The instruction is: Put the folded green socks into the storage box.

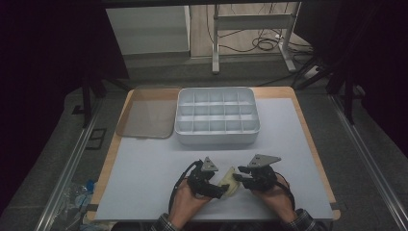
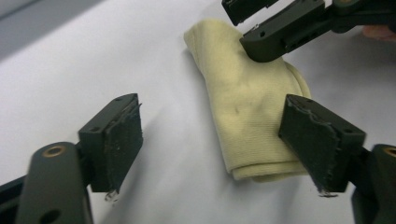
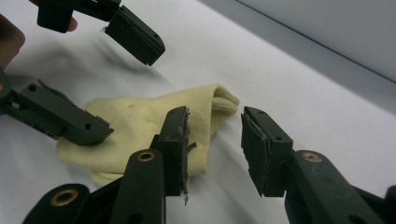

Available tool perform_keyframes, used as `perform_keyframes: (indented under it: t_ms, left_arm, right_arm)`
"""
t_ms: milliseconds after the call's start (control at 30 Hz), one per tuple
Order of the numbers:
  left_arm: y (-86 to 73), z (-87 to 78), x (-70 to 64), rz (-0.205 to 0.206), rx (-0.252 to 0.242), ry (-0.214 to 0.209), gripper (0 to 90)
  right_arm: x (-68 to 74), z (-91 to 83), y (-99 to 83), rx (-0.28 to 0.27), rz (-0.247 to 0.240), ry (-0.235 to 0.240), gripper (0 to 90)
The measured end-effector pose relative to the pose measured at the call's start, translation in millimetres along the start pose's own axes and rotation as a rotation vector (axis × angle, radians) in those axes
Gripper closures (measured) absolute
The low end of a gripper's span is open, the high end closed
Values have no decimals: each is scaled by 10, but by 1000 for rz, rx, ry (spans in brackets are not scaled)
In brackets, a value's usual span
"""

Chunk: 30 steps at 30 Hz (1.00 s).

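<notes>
At 6 o'clock, 2 forearms angle inward. The left gripper (image 1: 217, 188) and right gripper (image 1: 241, 174), jaws spread, flank the folded yellow cloth (image 1: 230, 183), seemingly not pinching it. At 12 o'clock sit the compartment tray (image 1: 217, 137) and lid (image 1: 146, 115).

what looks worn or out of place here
The pads on both hand-held grippers are frayed, with ragged edges and loose shreds. The pale yellow cloth lies folded but rumpled on the table.
</notes>
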State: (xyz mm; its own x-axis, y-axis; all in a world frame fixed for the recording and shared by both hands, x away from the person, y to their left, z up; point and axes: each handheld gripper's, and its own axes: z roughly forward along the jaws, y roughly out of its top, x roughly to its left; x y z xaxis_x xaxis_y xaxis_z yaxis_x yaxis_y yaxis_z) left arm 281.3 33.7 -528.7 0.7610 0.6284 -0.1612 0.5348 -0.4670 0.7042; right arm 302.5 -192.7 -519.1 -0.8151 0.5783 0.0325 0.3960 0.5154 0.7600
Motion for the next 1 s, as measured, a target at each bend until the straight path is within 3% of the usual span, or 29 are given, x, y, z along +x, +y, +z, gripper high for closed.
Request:
perform_keyframes:
  t_ms: [300,400,533,700,867,1000]
  left_arm:
    - [-33,75,-44,6,2,33,156]
    - [-38,89,-34,-5,1,30,130]
    - [-35,90,-44,-3,1,33,130]
    - [-39,93,-48,-8,-2,34,130]
    - [-45,96,-44,-17,-7,29,130]
    - [-45,94,-42,-14,-4,32,130]
  right_arm:
    - [-42,21,-21,6,29,13,607]
    - [-38,5,-2,9,18,-6,556]
    - [-28,-50,63,-19,10,-16,555]
    - [23,-88,166,-59,-12,4,677]
    - [98,-34,205,-48,-39,43,795]
    - [105,53,189,-23,-49,40,836]
